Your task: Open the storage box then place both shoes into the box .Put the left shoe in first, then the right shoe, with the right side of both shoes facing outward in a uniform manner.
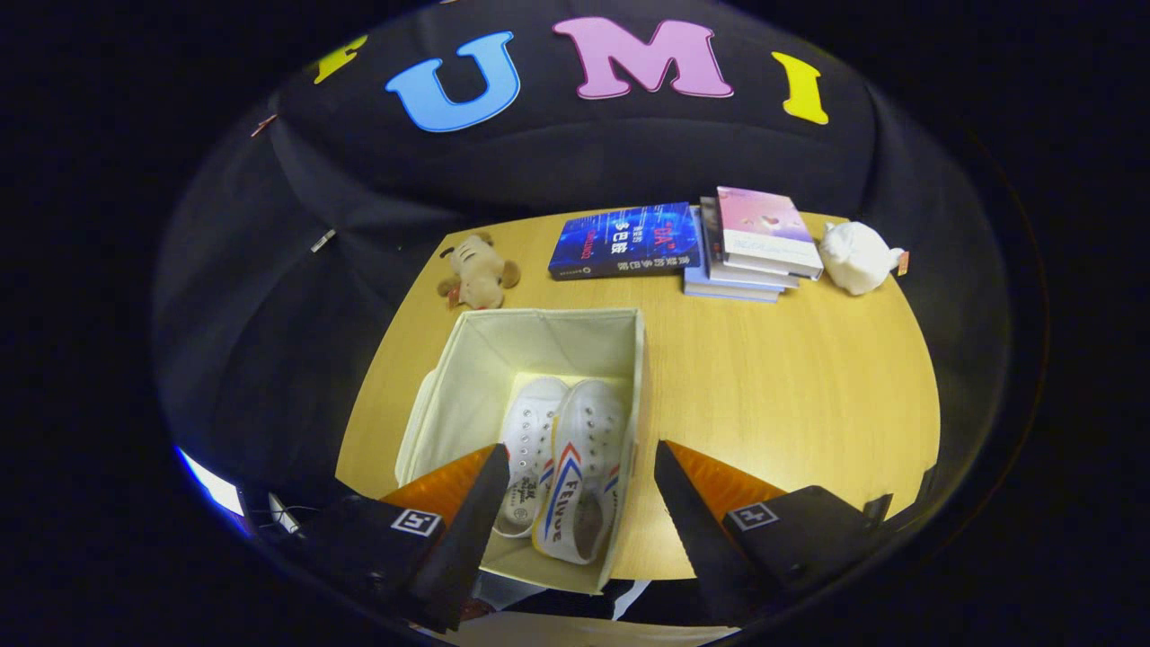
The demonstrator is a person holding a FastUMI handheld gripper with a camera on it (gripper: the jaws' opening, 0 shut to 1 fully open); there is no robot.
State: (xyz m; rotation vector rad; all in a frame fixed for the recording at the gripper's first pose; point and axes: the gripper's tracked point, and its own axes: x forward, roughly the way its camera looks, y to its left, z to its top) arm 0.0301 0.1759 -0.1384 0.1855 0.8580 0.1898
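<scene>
gripper: hand-held two-finger gripper (575, 503) hovers over the box's near edge, fingers spread wide, holding nothing.
shoes: two white canvas lace-up shoes, left one plain (530, 449), right one red-and-blue striped (584, 467), lie side by side inside, toes away.
box: cream fabric storage box (467, 377), lid off, on the wooden table (791, 386).
handling: likely light and soft; canvas collapses, so pinch heel collar or sole rim. Box walls probably flex.

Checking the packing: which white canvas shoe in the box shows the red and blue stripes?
The white canvas shoe against the box's right wall; the other shoe shows only eyelets.
</scene>
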